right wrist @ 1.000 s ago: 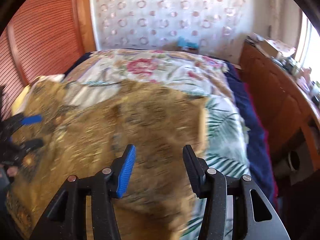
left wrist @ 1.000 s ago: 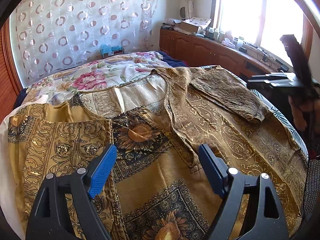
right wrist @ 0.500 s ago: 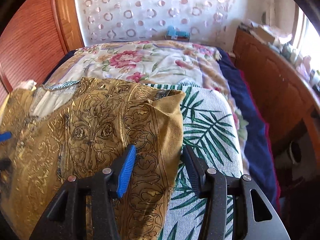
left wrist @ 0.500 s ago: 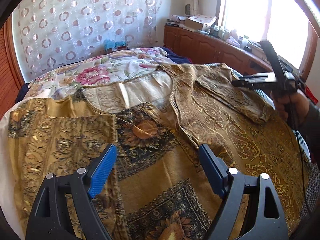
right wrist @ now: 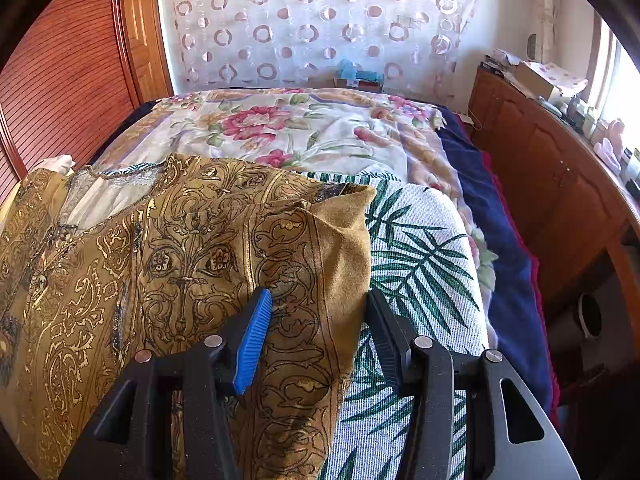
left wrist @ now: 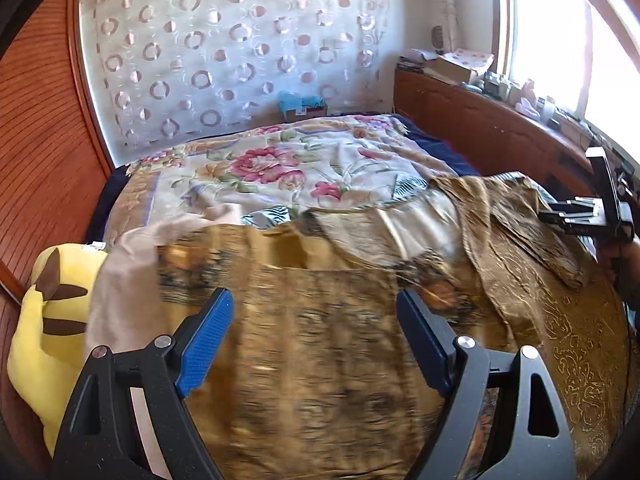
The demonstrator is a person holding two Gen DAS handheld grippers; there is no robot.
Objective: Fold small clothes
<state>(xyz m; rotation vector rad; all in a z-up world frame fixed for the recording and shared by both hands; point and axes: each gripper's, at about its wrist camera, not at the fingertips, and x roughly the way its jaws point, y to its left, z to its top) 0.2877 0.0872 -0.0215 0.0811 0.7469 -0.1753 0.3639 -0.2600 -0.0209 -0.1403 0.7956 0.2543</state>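
Observation:
A gold-brown patterned garment lies spread on the bed, its right sleeve folded inward; it also shows in the right wrist view. My left gripper is open and empty, just above the garment's left part. My right gripper is open and straddles the garment's right edge without holding it. The right gripper also appears in the left wrist view at the far right, over the folded sleeve.
The garment rests on a palm-leaf print cloth over a floral bedspread. A yellow plush toy sits at the bed's left edge. A wooden cabinet with clutter runs along the right; a wooden slatted wall stands left.
My left gripper has swung left and its view is blurred by motion; the plush toy is now in view. My right gripper has edged slightly closer to the garment's edge.

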